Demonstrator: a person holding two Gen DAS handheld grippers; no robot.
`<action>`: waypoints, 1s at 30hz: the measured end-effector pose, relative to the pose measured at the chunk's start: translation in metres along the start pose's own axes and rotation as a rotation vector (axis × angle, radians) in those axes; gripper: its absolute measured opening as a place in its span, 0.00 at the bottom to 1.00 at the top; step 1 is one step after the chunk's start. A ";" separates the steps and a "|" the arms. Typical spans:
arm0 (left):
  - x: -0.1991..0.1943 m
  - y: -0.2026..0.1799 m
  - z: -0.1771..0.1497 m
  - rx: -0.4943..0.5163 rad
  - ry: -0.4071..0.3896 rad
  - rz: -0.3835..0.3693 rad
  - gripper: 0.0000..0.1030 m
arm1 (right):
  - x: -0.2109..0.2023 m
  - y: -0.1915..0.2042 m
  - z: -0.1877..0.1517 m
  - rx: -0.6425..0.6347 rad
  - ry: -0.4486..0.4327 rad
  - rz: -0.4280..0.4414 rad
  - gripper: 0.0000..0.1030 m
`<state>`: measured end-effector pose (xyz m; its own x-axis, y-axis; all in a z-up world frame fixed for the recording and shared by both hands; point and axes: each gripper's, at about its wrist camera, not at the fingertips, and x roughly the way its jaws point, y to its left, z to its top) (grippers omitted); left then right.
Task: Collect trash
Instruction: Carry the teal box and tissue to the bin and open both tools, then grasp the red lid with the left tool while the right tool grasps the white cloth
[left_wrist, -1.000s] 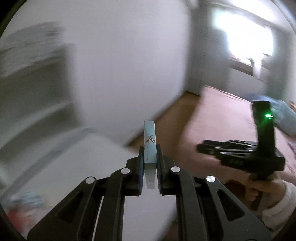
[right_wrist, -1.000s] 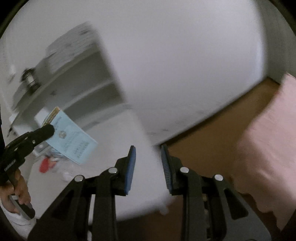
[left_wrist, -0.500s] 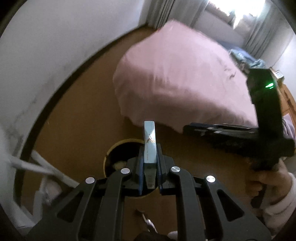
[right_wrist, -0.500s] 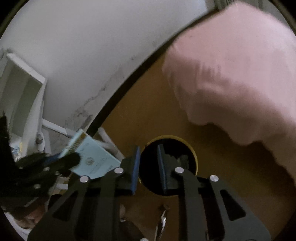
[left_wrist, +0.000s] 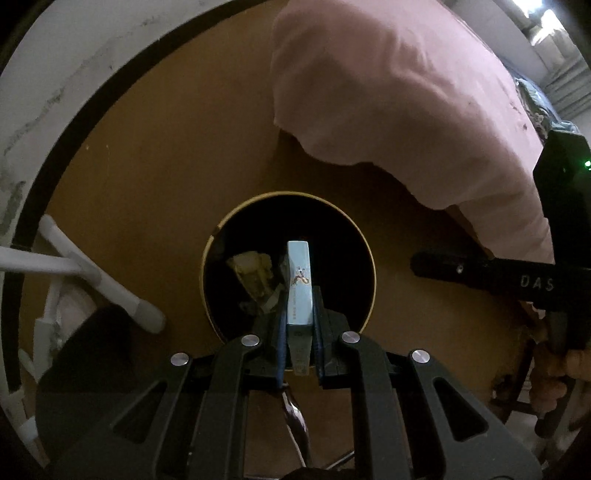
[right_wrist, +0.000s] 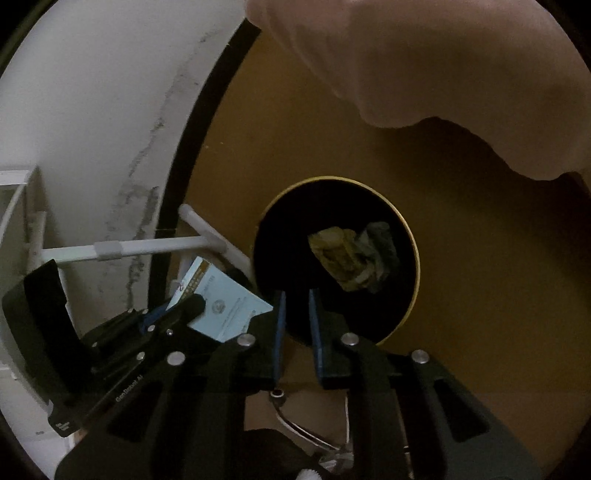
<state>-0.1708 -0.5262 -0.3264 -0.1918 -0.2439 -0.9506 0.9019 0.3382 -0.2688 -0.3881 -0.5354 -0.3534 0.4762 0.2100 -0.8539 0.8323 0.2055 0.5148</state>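
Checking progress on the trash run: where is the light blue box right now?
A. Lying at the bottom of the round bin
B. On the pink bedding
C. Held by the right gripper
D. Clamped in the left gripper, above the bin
D: the left gripper is shut on the light blue box, poised over the open round bin with crumpled trash inside.

Looks like a bedroom at home: pink bed cover (left_wrist: 406, 96) at 1 o'clock, wood floor (left_wrist: 166, 166), round bin (left_wrist: 218, 229) by the white wall (right_wrist: 92, 110).
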 end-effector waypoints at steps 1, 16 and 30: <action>-0.002 0.000 -0.001 0.002 -0.001 -0.003 0.12 | -0.003 0.001 0.000 -0.003 -0.011 -0.014 0.14; -0.206 -0.064 -0.048 0.249 -0.561 -0.028 0.94 | -0.207 0.069 -0.038 -0.136 -0.725 -0.387 0.93; -0.422 0.133 -0.224 -0.261 -0.895 0.494 0.94 | -0.160 0.316 -0.118 -0.668 -0.705 -0.155 0.93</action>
<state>-0.0563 -0.1747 0.0042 0.6255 -0.5715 -0.5312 0.6702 0.7421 -0.0093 -0.2350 -0.3912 -0.0451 0.6159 -0.4388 -0.6543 0.6718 0.7263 0.1453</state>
